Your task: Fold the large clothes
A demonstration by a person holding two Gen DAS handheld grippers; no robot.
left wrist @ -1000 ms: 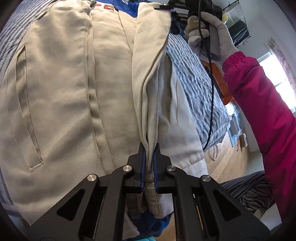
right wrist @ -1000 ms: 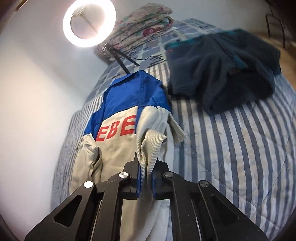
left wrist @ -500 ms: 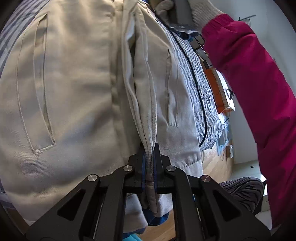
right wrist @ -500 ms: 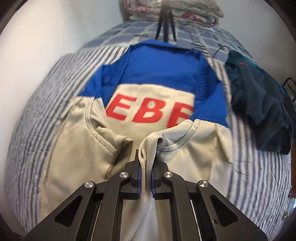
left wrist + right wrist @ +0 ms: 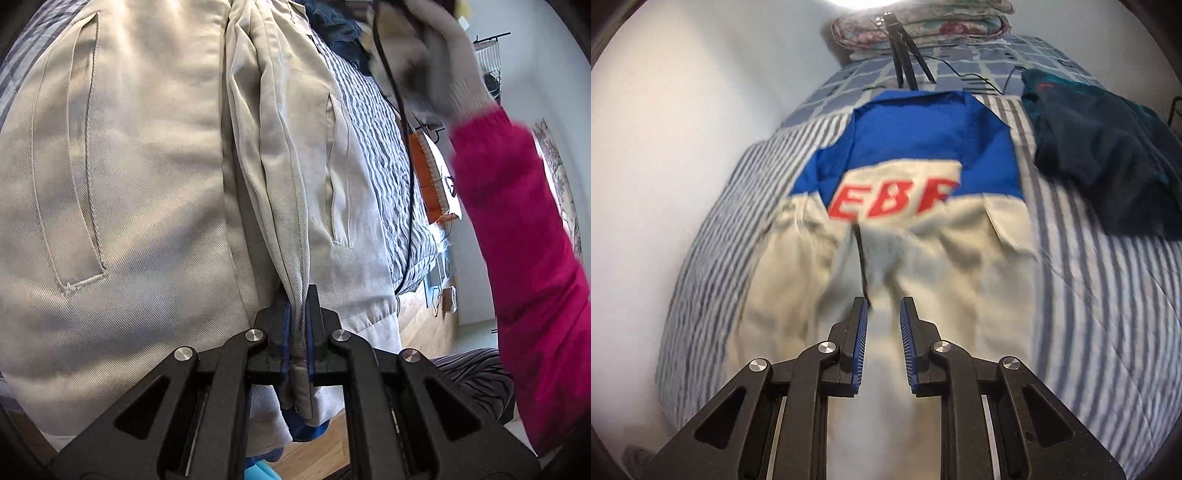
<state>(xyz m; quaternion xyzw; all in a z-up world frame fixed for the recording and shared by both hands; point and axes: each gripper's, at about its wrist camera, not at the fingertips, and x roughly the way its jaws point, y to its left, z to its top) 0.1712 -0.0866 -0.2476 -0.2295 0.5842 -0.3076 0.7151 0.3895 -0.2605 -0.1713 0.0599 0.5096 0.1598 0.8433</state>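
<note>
A beige and blue jacket (image 5: 960, 280) with red letters lies spread on the striped bed (image 5: 1108, 332). In the left wrist view its beige cloth (image 5: 147, 184) fills the frame, and my left gripper (image 5: 298, 295) is shut on a bunched fold of its hem edge. My right gripper (image 5: 883, 306) hovers over the jacket's beige middle; its jaws are opening and the pads press on nothing. The person's gloved hand (image 5: 443, 66) and pink sleeve (image 5: 524, 240) show at the right of the left wrist view.
A dark teal garment (image 5: 1108, 155) lies on the bed at the right. A small black tripod (image 5: 905, 55) and a folded floral quilt (image 5: 923, 26) stand at the bed's far end. A white wall (image 5: 665, 147) runs along the left. Wooden floor (image 5: 417, 325) shows past the bed edge.
The right gripper has let go of the beige fold it held and its jaws have parted; it swung over the jacket. The left gripper keeps its hold on the hem.
</note>
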